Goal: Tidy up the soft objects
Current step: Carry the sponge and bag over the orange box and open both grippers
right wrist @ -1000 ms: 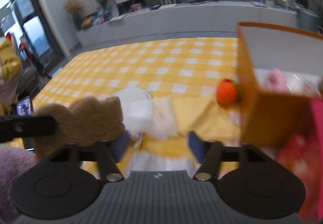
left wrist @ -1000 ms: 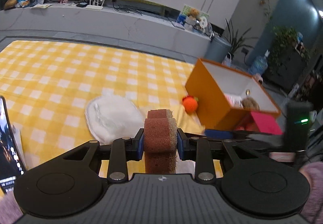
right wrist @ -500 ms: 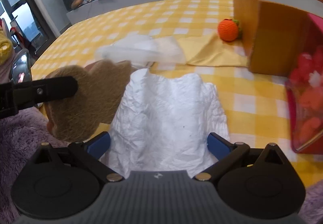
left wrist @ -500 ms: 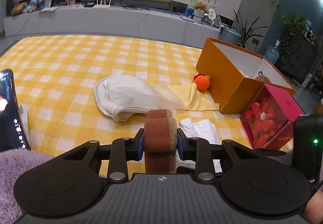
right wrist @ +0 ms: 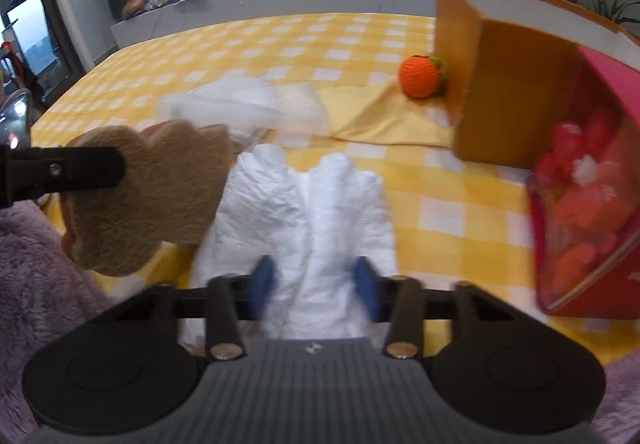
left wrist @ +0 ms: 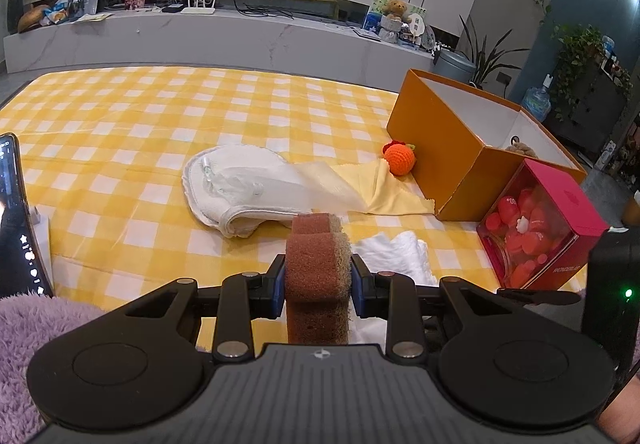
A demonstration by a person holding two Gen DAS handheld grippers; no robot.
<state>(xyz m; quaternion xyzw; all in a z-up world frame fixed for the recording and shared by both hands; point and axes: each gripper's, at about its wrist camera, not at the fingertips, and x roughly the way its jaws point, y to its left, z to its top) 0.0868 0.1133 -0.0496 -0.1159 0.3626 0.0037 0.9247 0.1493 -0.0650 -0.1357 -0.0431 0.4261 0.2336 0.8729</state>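
While the brown scouring sponge with its tan fibrous face [left wrist: 318,276] sits upright, clamped between the blue pads of the left gripper [left wrist: 318,286] just above the near edge of the table, the right gripper [right wrist: 316,284] has its jaws just closing in on the crumpled white paper towel [right wrist: 308,203], and the towel is bunched up between the blue pads, which look pressed into its folds. That towel lies on the yellow-and-white checked tablecloth [left wrist: 140,115], close to the near edge and right beside the sponge. Look a little further out: a white padded cloth piece under clear plastic wrap [left wrist: 240,183] lies flat on the checks, and overlapping its right end is a pale yellow cloth [left wrist: 384,191] spread towards the open orange cardboard box [left wrist: 448,155]. Tucked against the box's side is a small orange crocheted ball with a green bit [left wrist: 399,159], resting on the yellow cloth's corner. Just beside the orange box, nearer us, stands a pink box with a clear window full of red pieces [left wrist: 540,228]. Off to the left edge a phone with a lit screen [left wrist: 16,211] stands propped, and a fluffy lilac sleeve [left wrist: 24,324] shows below it.
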